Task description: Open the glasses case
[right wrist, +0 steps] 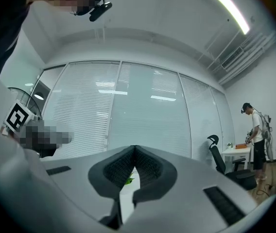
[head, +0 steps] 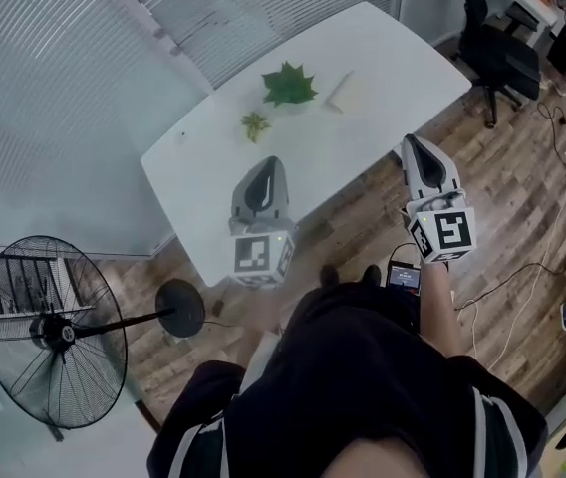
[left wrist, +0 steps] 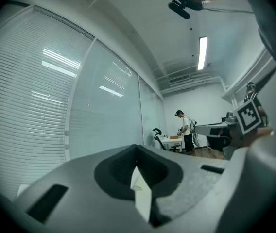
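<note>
Toward the table's (head: 393,68) far end, the pale glasses case (head: 343,91) looks light, stiff and slick, best pried at its lid seam; left gripper (head: 269,163) and right gripper (head: 411,142) hover clenched, empty.

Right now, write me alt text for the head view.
A person holds the left gripper and right gripper, claws shut and empty, near a white table's edge. On it lie a pale glasses case, a large green leaf and a small leaf.

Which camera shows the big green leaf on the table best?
The head view: the big green leaf lies whole on the white table. The right gripper view shows only a green sliver past its jaws; the left gripper view shows none.
</note>
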Demonstrator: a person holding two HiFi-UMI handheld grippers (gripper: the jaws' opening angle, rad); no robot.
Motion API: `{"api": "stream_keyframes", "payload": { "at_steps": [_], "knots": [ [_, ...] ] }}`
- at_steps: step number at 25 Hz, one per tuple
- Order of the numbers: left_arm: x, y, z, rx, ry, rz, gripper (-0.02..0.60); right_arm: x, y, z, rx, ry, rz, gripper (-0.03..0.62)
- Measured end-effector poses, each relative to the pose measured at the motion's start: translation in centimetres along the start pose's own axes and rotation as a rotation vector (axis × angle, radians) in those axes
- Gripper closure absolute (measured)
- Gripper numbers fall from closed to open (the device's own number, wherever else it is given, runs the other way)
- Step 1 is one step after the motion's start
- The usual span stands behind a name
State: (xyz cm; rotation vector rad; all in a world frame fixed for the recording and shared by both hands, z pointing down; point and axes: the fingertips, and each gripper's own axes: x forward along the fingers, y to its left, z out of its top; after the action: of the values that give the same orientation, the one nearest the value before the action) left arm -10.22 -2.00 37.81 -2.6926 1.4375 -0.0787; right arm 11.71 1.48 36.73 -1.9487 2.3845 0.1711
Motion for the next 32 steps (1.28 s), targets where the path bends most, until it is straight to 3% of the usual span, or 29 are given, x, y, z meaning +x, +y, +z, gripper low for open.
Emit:
{"api": "stream_keyframes", "payload": {
  "at_steps": [18,24,32],
  "knots": [
    [-0.4,-3.3,-0.7,0.048,0.052,0.011,0.583,-2.4,-1.9,-0.5,0.047,-0.029,0.043,0.580],
    [1.2,-1.3,-2.9,0.045,0.104,0.028,0.583,0.6,-1.0,-2.1,0.078,-0.019,0.081,0.580],
    [9.1,3.8,-3.9,0.021,0.043,-0.002,0.583,9.1,-1.9,-4.7,0.052,0.042,0.040,0.580]
  ]
}}
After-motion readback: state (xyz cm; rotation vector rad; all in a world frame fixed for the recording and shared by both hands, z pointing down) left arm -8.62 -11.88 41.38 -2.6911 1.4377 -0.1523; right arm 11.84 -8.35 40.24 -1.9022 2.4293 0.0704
